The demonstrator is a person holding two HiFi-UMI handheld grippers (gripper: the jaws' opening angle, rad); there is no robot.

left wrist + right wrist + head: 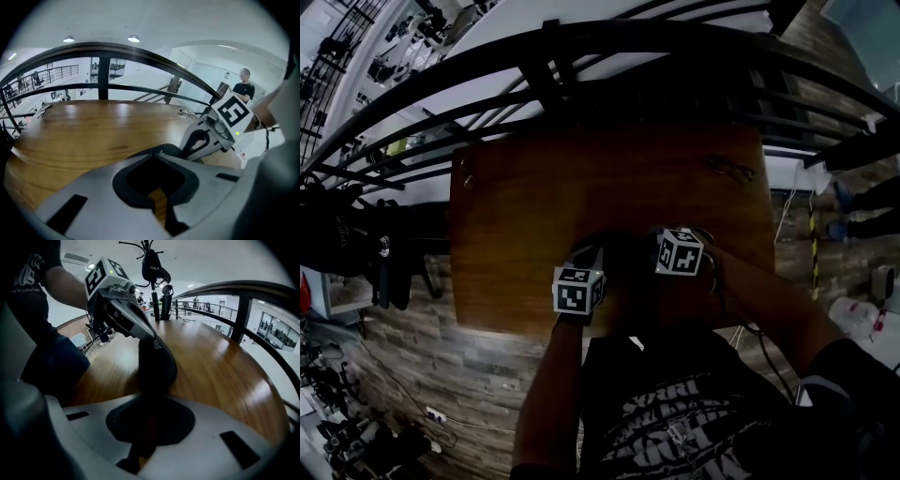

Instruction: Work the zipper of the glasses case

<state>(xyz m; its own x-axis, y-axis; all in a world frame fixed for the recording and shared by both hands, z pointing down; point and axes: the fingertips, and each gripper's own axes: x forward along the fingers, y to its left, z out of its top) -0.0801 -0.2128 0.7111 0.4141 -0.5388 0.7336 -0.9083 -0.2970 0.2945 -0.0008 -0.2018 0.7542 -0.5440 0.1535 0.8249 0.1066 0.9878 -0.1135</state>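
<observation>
glasses case (157,362) dark, at near edge of bench (220,366), held from two sides. left fingers (93,187) clenched on its left end, right fingers (211,427) on right end. likely light, semi-stiff, slippery; best pinched at zipper pull.

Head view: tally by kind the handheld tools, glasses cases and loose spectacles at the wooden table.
Grey two-jaw tools: 2, the left tool and the right tool
Black glasses case: 1
Thin-framed spectacles: 1
Total: 4

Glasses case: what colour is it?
The case is black; the right gripper view shows it best.
</observation>
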